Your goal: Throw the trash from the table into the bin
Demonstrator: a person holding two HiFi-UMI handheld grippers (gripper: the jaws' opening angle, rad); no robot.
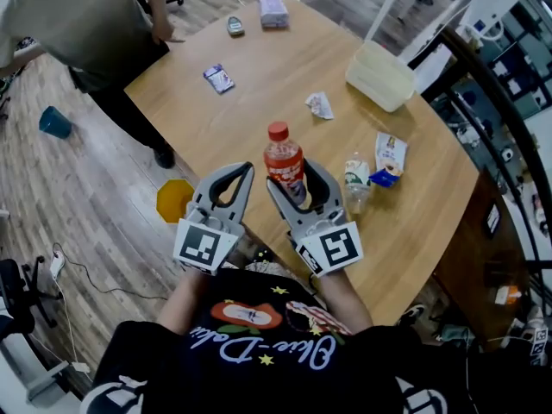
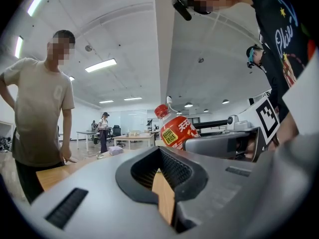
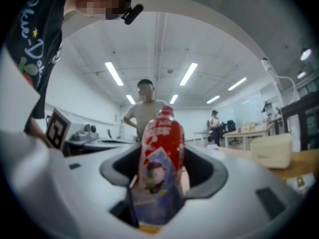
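The bottle (image 2: 175, 128) has a red label with large white Chinese characters, which I cannot read with certainty, and a small yellow patch whose print is too fine. In the right gripper view its other side shows a printed picture, with no clear letters (the view is blurred there). The black shirt (image 1: 259, 348) has white cursive writing, upside down in the head view; "lue-D" can be made out, the rest not. The left cube (image 1: 203, 245) and the right cube (image 1: 332, 248) each bear a black-and-white square marker, a pattern and not letters. The carton (image 1: 390, 155) and the packet (image 1: 218, 78) on the counter (image 1: 259, 115) have print too small to read.
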